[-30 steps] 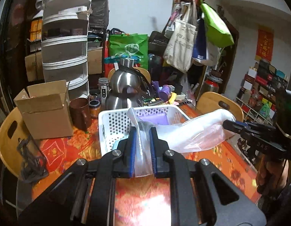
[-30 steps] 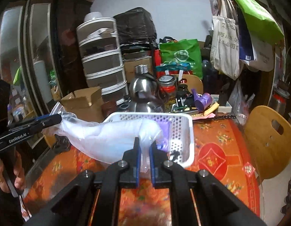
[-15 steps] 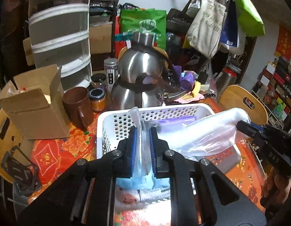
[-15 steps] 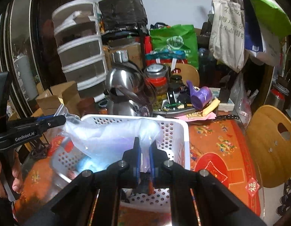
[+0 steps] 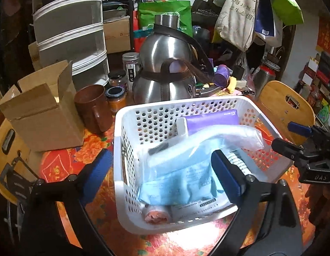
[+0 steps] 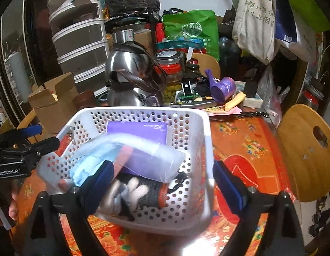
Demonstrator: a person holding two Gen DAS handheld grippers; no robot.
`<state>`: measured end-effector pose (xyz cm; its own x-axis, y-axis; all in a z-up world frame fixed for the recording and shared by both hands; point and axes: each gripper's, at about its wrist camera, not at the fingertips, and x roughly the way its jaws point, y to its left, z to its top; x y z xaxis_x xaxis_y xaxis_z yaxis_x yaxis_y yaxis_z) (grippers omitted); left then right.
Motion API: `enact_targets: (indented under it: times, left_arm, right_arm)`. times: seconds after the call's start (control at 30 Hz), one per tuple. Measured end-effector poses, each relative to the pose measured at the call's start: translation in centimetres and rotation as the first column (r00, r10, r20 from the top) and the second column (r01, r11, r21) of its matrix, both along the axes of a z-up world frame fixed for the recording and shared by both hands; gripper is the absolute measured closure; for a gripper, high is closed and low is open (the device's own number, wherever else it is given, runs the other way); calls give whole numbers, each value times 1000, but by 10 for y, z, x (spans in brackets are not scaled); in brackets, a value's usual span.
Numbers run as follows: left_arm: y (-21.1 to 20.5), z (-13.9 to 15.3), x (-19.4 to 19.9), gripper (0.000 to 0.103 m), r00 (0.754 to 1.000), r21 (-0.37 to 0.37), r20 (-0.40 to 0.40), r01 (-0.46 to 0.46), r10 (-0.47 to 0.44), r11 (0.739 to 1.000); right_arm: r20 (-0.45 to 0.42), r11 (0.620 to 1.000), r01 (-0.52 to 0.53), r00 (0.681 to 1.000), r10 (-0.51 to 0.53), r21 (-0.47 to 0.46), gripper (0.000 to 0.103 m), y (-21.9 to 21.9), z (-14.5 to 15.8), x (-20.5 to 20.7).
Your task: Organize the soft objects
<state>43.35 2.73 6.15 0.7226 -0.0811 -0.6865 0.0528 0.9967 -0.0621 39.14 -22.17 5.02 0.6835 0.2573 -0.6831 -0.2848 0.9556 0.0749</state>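
A white perforated basket [image 5: 126, 128] [image 6: 199, 128] stands on the red floral table. Inside lies a clear plastic bag [image 5: 207, 143] [image 6: 143, 155] on top of a light blue soft pack [image 5: 182, 179], a purple pack [image 5: 211, 121] [image 6: 139, 132], a pink roll [image 5: 156, 214] and grey-and-white gloves [image 6: 132, 194]. My left gripper [image 5: 162, 170] is open and empty, straddling the basket's near-left wall. My right gripper [image 6: 162, 179] is open and empty over the basket's near side; it also shows at the right edge of the left wrist view [image 5: 293, 138].
Behind the basket stand a steel kettle [image 5: 167, 64], a brown mug [image 5: 92, 106], jars [image 5: 115, 93] and an open cardboard box [image 5: 41, 111]. A stacked drawer unit [image 5: 68, 32], hanging bags [image 5: 239, 12] and wooden chairs [image 6: 305, 149] surround the table.
Both grippers carried the plastic bag over the basket, lowered it in, then opened and let go. The bag now rests on the other soft items.
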Motion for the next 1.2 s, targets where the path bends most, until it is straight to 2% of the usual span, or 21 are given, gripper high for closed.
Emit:
enact_targets:
  times: [0.07, 0.17, 0.33, 0.4, 0.43, 0.6, 0.7, 0.8, 0.9, 0.93, 1.03, 1.1, 1.2]
  left_arm:
    - [1, 1, -7, 10, 1000, -19, -4, -1, 1, 1000]
    - [-2, 7, -23, 10, 1000, -7, 11, 1, -1, 1000]
    - [-6, 24, -70, 10, 997, -15, 70, -24, 25, 1000]
    - [-9, 32, -96, 0, 996, -19, 92, -13, 15, 1000]
    - [-11, 34, -105, 0, 996, -23, 92, -2, 4, 1000]
    - [-16, 45, -179, 0, 990, 7, 140, 21, -22, 1000]
    - [-12, 48, -228, 0, 987, -21, 163, 17, -14, 1000]
    - [-6, 51, -283, 0, 981, -44, 193, -28, 36, 999]
    - [-11, 55, -345, 0, 960, 18, 270, -81, 74, 997]
    - [-11, 54, -361, 0, 958, 17, 278, -82, 74, 996]
    - [-19, 51, -398, 0, 970, 13, 242, -12, 9, 1000]
    - [-28, 52, -413, 0, 974, 23, 226, 18, -23, 1000]
    - [-43, 55, -430, 0, 972, 27, 234, 13, -19, 1000]
  right_arm:
    - [-4, 1000, -9, 1000, 9, -3, 9, 4, 1, -6]
    - [5, 1000, -15, 1000, 15, 0, 9, 7, 4, -20]
    - [23, 999, -26, 999, 25, 27, 9, 7, 15, -58]
    - [24, 1000, -15, 1000, 15, -9, 9, 10, 17, -78]
    - [32, 1000, -15, 999, 15, -19, 9, 10, 19, -91]
    - [124, 997, 21, 992, -10, -81, 9, 12, 28, -167]
    - [170, 993, 40, 985, -22, -107, 9, 13, 31, -215]
    - [184, 995, 32, 983, -14, -98, 9, 13, 33, -258]
    - [178, 999, -5, 984, 12, -38, 9, 4, 35, -303]
    - [185, 1000, 2, 983, 3, -25, 9, 2, 36, -314]
    - [212, 997, 69, 975, -64, -18, 8, -1, 39, -353]
    - [201, 997, 73, 977, -68, -21, 6, -1, 39, -367]
    - [181, 997, 72, 981, -66, -26, 6, -2, 40, -384]
